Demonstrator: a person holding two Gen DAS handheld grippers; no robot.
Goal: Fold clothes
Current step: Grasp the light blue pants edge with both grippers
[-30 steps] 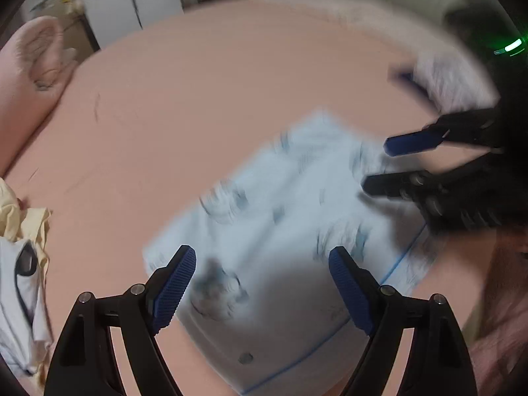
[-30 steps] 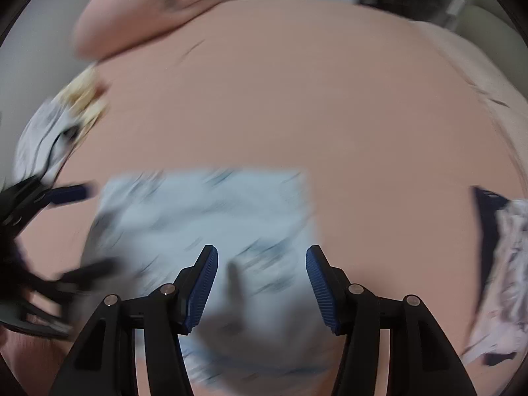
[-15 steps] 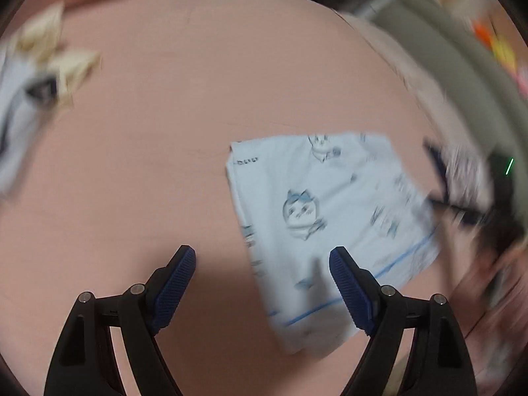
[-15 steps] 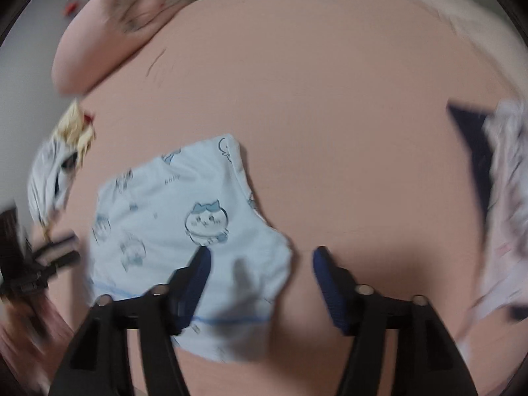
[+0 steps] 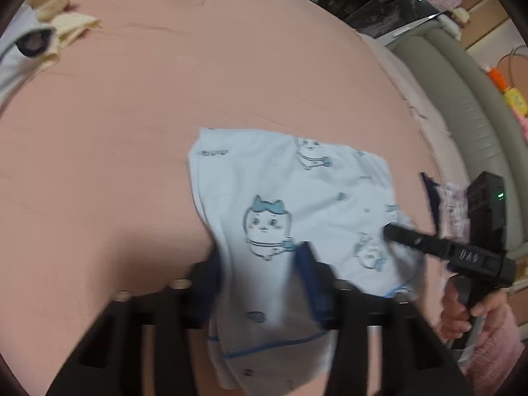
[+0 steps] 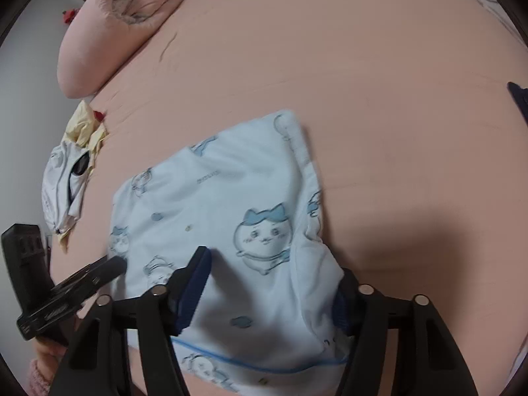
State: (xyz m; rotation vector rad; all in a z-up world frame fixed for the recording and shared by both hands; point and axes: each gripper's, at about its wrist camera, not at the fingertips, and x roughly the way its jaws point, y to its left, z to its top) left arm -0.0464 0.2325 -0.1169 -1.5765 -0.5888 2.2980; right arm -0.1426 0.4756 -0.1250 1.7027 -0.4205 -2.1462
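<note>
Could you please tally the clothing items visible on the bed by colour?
Light blue cartoon-print garment: 1
White garment: 1
Pale yellow garment: 1
Dark navy garment: 1
Pink-and-white patterned garment: 1
Total: 5

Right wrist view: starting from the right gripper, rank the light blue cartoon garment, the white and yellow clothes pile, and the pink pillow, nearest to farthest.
1. Light blue cartoon garment, between the right gripper's fingers.
2. White and yellow clothes pile, at the left.
3. Pink pillow, far upper left.
</note>
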